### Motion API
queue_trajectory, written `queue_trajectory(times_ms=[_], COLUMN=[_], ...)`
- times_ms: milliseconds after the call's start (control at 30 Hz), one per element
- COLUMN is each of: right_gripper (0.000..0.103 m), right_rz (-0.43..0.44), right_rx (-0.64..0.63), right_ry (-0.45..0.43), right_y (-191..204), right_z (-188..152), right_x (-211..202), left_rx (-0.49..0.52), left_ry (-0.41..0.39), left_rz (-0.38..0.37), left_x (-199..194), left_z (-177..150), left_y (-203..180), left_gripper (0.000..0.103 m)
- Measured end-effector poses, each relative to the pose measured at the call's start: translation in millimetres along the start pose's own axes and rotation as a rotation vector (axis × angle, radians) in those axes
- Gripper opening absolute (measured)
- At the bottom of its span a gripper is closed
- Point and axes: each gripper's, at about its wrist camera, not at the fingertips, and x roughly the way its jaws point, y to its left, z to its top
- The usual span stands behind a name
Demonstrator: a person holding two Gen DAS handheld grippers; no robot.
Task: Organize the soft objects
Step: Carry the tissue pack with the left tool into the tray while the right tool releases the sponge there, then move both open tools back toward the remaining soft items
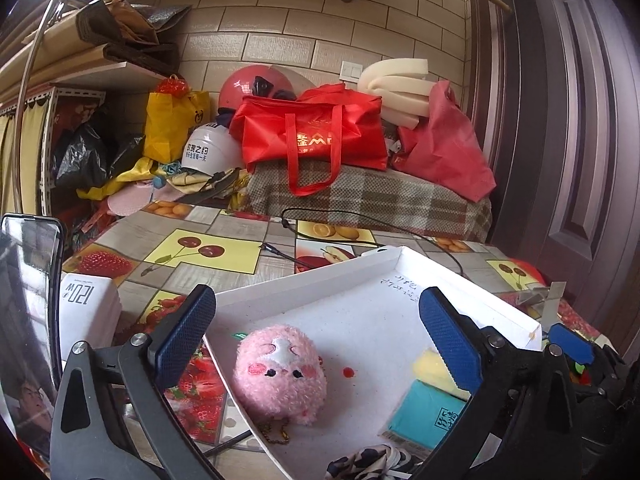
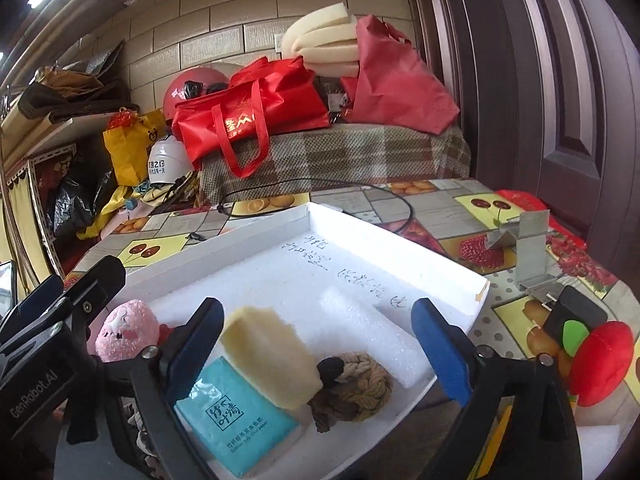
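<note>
A shallow white foam tray (image 1: 304, 280) lies on the fruit-patterned table. In it sit a pink plush ball (image 1: 280, 376), a yellow sponge (image 1: 430, 364), a teal tissue pack (image 1: 428, 416) and a dark spotted cloth (image 1: 368, 460). My left gripper (image 1: 316, 336) is open above the plush, touching nothing. In the right wrist view my right gripper (image 2: 320, 348) is open over the tray (image 2: 224, 236), with the sponge (image 2: 268, 356), tissue pack (image 2: 236, 420) and a knotted rope (image 2: 356, 388) lying loose between its fingers. The plush (image 2: 126, 330) is to the left. A red plush (image 2: 604, 364) lies outside the tray at the right.
A phone (image 1: 28, 300) and a white charger box (image 1: 88, 312) stand left of the tray. A black cable (image 1: 360, 236) runs behind it. A metal stand (image 2: 528, 248) sits at the right. Red bags (image 1: 316, 136), helmets and foam pile up behind; a dark door (image 1: 580, 140) is to the right.
</note>
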Motion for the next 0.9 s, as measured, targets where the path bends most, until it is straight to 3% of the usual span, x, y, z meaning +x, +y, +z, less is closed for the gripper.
queue_trajectory(times_ms=[233, 367, 633, 900], right_gripper=[0.103, 0.103, 0.103, 0.103], right_rz=[-0.071, -0.148, -0.124, -0.037], right_rx=[-0.030, -0.032, -0.005, 0.030], right_ry=[-0.097, -0.096, -0.138, -0.108], right_y=[4.9, 6.4, -0.5, -16.2], right_z=[-0.2, -0.8, -12.7, -30.3], right_x=[-15.3, -16.5, -44.0, -81.3], left_rx=[-0.030, -0.020, -0.049, -0.096], left_ry=[0.003, -0.006, -0.016, 0.011], left_rz=[0.011, 0.010, 0.017, -0.069], left_x=[-2.2, -7.2, -19.5, -28.6], left_z=[-0.5, -1.8, -5.2, -8.9], left_y=[6.4, 4.1, 10.7, 19.1], left_gripper=[0.103, 0.103, 0.103, 0.103])
